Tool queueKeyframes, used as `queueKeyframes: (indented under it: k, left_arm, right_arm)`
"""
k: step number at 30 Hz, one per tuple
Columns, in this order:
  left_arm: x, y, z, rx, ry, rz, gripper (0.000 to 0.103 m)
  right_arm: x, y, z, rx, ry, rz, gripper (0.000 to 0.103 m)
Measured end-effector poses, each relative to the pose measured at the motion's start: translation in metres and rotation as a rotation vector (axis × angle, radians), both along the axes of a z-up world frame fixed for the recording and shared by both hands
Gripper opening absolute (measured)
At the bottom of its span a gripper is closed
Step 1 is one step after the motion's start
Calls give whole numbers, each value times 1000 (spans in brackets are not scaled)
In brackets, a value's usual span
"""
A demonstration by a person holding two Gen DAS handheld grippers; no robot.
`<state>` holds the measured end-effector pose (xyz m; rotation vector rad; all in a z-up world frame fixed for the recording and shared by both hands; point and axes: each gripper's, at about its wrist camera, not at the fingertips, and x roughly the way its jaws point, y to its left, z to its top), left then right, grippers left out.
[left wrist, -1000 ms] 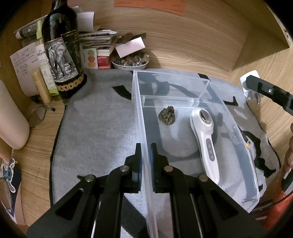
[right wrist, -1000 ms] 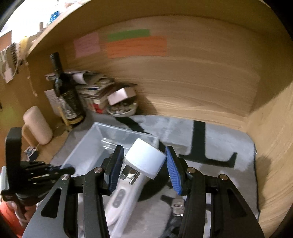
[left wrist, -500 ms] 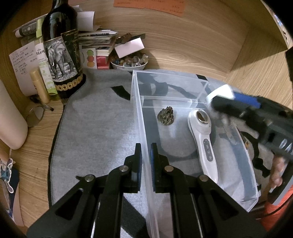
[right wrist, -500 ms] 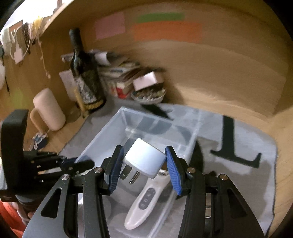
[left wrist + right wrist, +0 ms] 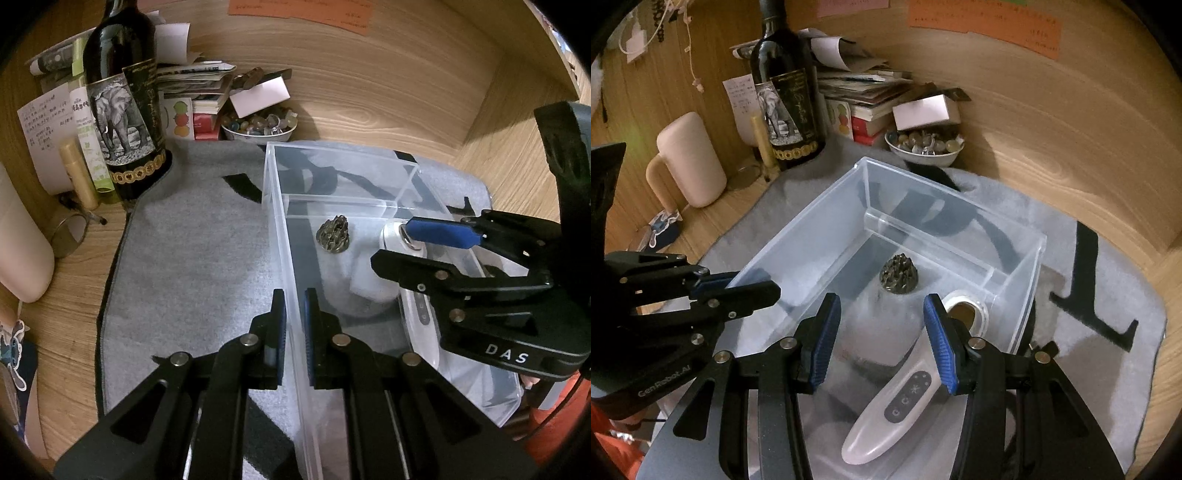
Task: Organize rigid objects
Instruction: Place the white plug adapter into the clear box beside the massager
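My left gripper (image 5: 294, 325) is shut on the left wall of a clear plastic bin (image 5: 334, 147), which stands on a grey mat (image 5: 192, 251). Inside lie a dark cone-shaped ornament (image 5: 333, 234) and a white handheld device (image 5: 905, 398) with buttons. My right gripper (image 5: 882, 341) hangs over the bin from the right, its blue pads apart. The white plug (image 5: 371, 288) is a blurred shape just below those fingers, between ornament and device, loose from the pads. In the right wrist view the plug (image 5: 875, 325) is a faint white haze in the gap, and the left gripper (image 5: 738, 284) shows at the bin wall.
A dark wine bottle (image 5: 125, 122), stacked books (image 5: 199, 85) and a bowl of stones (image 5: 258, 125) crowd the back left corner. A pink mug (image 5: 690, 162) stands at the left. Wooden walls close the back and the right. A partition crosses the bin's far end.
The right gripper came in from the right and sank over the bin. The plug, sharp between its pads before, is now a blur below them. The left gripper kept still.
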<state>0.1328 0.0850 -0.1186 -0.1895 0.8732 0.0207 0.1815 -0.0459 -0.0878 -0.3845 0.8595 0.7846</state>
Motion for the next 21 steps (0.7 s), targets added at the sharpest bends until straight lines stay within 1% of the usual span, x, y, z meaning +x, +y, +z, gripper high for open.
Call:
queueKeyframes:
  k: [5,7,8,9,11,13,17,21]
  left_arm:
    - [0,0,0,2,0,1,9]
    - [0,0,0,1,0,0,9]
    - [0,0,0,1,-1,1,9]
    - [0,1,0,1,-1,1,9]
    - [-1,1,0,1,-1,2,9]
    - [-1,0,0,4,2,3,9]
    - [1,0,0,6,8,7,9]
    - [1,2,0,-4,11,7,9]
  right_arm:
    - [0,-3,7,7,-20,-6,44]
    - [0,-9,14,21,-39,-19,47]
    - [0,-13,17,33,-47,-28,51]
    - [1,-17,22,47,-56,-37,58]
    - [1,-25,29,72,-87,-66,66]
    - [4,-36,36,89,-109,-101,66]
    - [8,-60,50,130,-124,-175,66]
    - [11,-88,62,147,-148,-258,67]
